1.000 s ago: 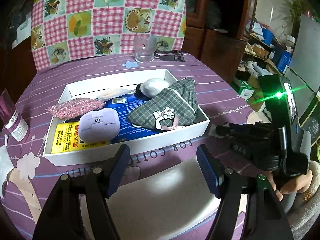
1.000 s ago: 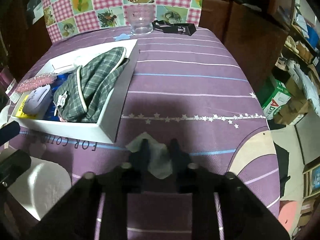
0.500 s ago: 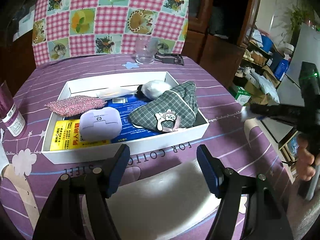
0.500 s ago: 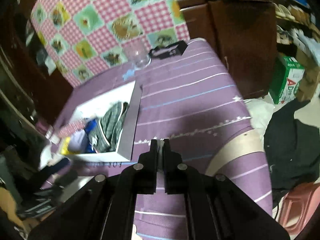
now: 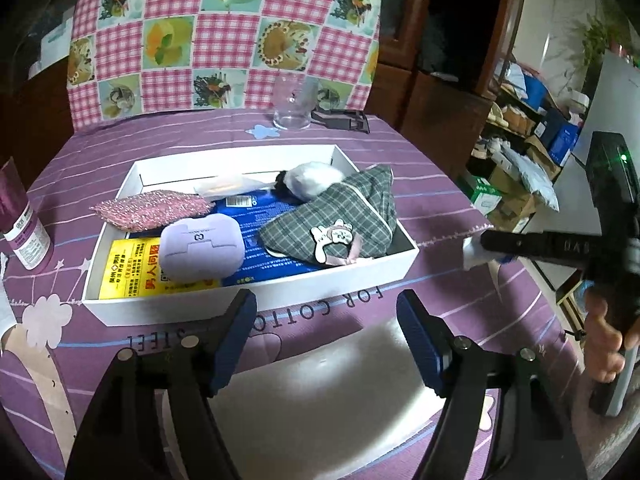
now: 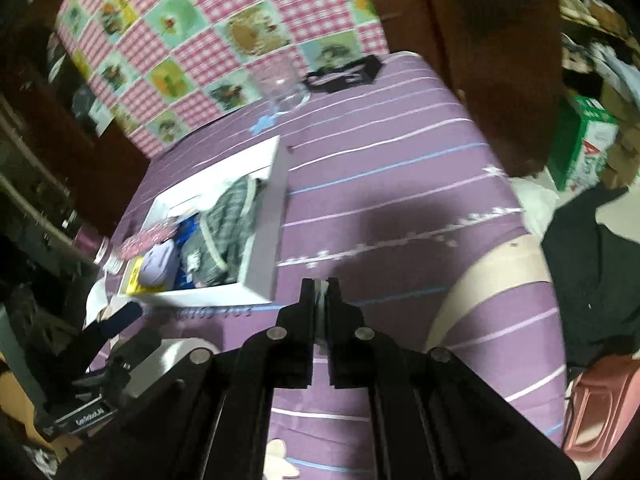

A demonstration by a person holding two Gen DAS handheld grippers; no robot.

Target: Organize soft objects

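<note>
While clamped in right tool (image 6: 321, 286), white cloth (image 5: 474, 254), beside box (image 5: 256, 304)

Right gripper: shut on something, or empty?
Shut on a white wipe: the right gripper shows white between closed fingers, and the wipe sticks out at its tip.

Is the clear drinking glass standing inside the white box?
No. In the left wrist view the glass stands on the purple tablecloth beyond the far wall of the white box, not in it.
</note>
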